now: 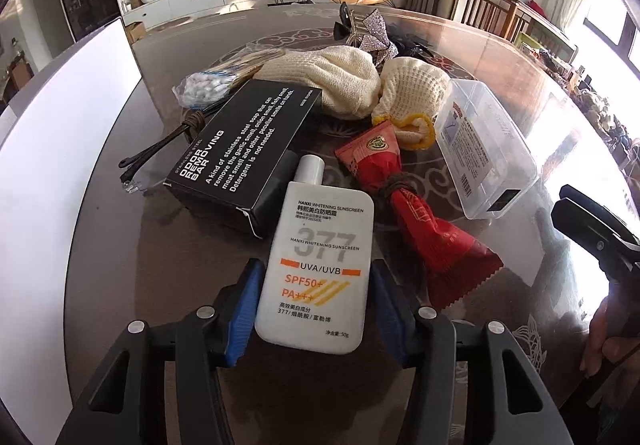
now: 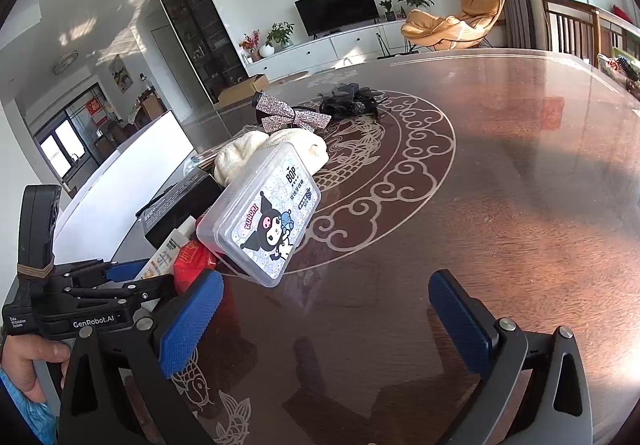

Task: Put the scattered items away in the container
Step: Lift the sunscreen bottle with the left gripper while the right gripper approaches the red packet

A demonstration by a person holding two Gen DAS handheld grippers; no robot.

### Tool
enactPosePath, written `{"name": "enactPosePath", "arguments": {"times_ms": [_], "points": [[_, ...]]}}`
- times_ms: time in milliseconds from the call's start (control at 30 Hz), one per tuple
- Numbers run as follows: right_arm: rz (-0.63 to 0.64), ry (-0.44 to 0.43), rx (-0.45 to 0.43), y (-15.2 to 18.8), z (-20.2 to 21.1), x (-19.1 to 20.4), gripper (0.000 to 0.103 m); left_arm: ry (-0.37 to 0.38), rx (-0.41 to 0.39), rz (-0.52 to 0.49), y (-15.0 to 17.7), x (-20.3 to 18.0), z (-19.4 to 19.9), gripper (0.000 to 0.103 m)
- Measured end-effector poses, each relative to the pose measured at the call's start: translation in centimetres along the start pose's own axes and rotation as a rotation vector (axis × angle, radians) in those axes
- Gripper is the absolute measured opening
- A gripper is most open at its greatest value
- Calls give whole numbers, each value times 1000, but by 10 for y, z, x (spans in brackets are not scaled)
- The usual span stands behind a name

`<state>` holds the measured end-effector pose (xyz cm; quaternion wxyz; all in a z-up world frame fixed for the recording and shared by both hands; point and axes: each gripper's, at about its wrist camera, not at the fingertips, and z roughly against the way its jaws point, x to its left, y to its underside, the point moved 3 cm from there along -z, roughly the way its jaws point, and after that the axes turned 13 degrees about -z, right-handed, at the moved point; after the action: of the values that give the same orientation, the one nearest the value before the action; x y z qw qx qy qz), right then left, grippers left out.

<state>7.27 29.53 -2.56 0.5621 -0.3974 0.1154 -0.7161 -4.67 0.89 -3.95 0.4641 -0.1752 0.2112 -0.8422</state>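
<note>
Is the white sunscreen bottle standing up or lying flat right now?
Lying flat. The sunscreen bottle rests label-up on the table, cap pointing away, its lower half between the left claw's blue pads.

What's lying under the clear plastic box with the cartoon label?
The clear plastic box sits tilted, propped on the pile: its low left end rests over the red packet, with the cream knit bundle just behind. Whatever else lies beneath it is covered.

Bright daylight from the window (image 1: 608, 41) glares on the glossy table (image 2: 500, 205); fisheye bends edges, corners black
</note>
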Motion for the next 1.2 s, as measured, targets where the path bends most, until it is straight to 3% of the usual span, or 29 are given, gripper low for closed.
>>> {"name": "enactPosePath", "arguments": {"times_ms": [133, 233, 300, 367, 500, 700, 867, 1033, 1100, 1200], "points": [[53, -47, 19, 4, 0, 8, 102, -81, -10, 112, 34, 10, 18, 52], [154, -165, 51, 12, 6, 26, 102, -110, -14, 227, 56, 28, 31, 52], [202, -265, 124, 23, 5, 42, 102, -121, -11, 258, 66, 38, 36, 52], [204, -303, 201, 32, -4, 56, 102, -127, -9, 261, 72, 43, 35, 52], [200, -221, 308, 40, -39, 75, 103, -128, 6, 259, 63, 47, 32, 52], [233, -169, 347, 24, -74, 97, 103, -103, -6, 304, 57, 51, 30, 54], [284, -111, 355, 4, -107, 107, 103, -78, -23, 343, 53, 55, 26, 74], [465, 16, 376, 5, -135, 129, 103, -104, -18, 289, 43, 50, 14, 91], [533, 60, 361, 9, -140, 133, 103, -128, -13, 263, 42, 47, 12, 92], [530, 50, 341, 6, -144, 135, 103, -159, -9, 233, 43, 43, 10, 92]]}}
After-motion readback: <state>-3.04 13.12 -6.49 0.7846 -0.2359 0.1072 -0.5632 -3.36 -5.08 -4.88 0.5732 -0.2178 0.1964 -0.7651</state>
